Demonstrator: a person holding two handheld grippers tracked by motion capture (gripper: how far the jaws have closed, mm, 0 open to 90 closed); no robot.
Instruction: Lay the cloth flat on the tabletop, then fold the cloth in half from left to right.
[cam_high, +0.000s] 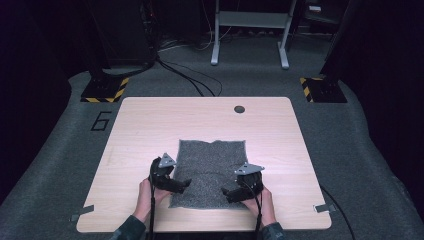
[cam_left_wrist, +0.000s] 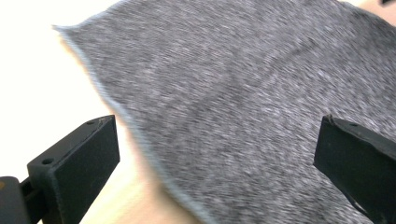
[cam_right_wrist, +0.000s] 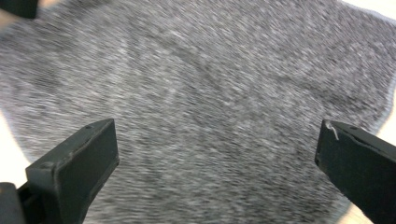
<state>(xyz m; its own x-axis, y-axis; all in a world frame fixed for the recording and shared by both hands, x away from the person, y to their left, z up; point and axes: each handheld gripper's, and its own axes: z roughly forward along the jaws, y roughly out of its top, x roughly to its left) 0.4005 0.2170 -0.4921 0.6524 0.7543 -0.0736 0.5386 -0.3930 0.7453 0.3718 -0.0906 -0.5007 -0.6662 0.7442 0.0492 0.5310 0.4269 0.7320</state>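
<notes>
On the grey carpet (cam_high: 55, 150) we read a taped "6" (cam_high: 101, 121). Near the tabletop's (cam_high: 150, 125) front edge lies a grey cloth (cam_high: 210, 170); our left claw (cam_high: 183, 184) and right claw (cam_high: 226, 192) gape wide, empty, above it.

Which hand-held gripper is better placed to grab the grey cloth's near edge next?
Left, narrowly. The left hand-held gripper has the grey cloth edge between its open jaws in its own view. The right hand-held gripper is also open but faces mid-cloth.
</notes>
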